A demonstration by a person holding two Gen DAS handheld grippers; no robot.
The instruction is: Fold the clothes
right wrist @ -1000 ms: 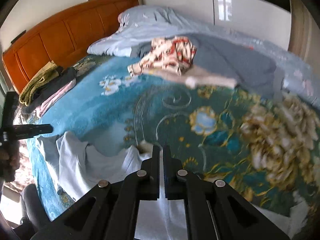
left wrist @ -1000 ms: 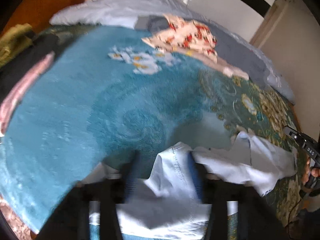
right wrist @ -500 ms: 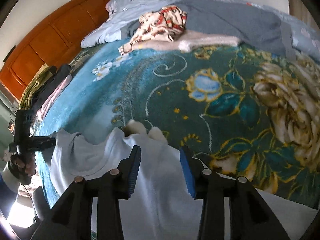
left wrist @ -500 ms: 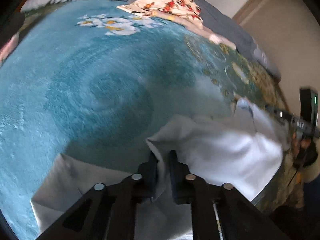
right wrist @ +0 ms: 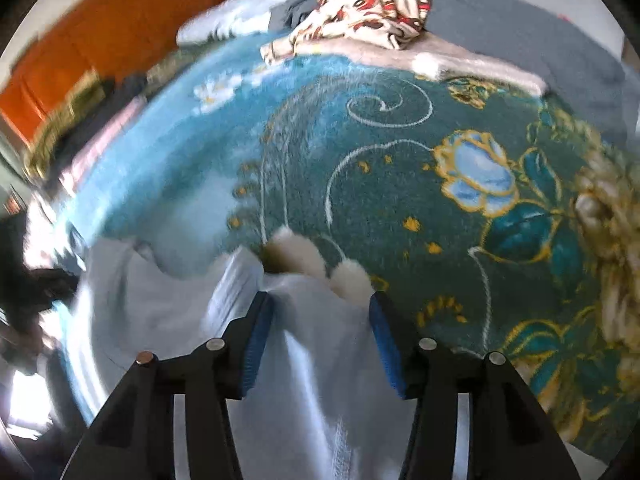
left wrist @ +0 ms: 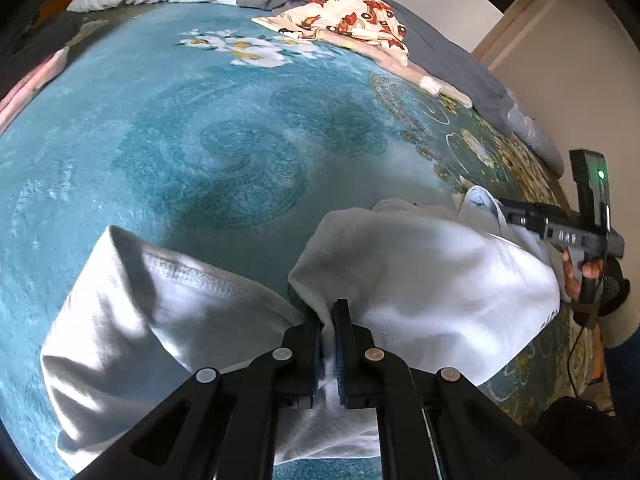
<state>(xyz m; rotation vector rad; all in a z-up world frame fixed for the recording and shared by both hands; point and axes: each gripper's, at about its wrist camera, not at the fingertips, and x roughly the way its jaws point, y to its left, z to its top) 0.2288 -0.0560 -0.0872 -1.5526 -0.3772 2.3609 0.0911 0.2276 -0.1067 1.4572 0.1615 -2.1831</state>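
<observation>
Pinching pale garment (left wrist: 432, 280) – left gripper (left wrist: 329, 320); right gripper (right wrist: 320, 320) agape.

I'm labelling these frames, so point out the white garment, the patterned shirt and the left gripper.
white garment (left wrist: 420, 280), left wrist view, on the folded-over top layer.
patterned shirt (left wrist: 344, 16), left wrist view, on its middle.
left gripper (left wrist: 328, 320), left wrist view, between its fingertips, shut on the cloth.

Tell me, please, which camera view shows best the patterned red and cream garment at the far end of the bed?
The left wrist view: the patterned garment is sharp there, its red print clear, lying on grey bedding. The right wrist view shows the same garment larger, but blurred by motion.
</observation>
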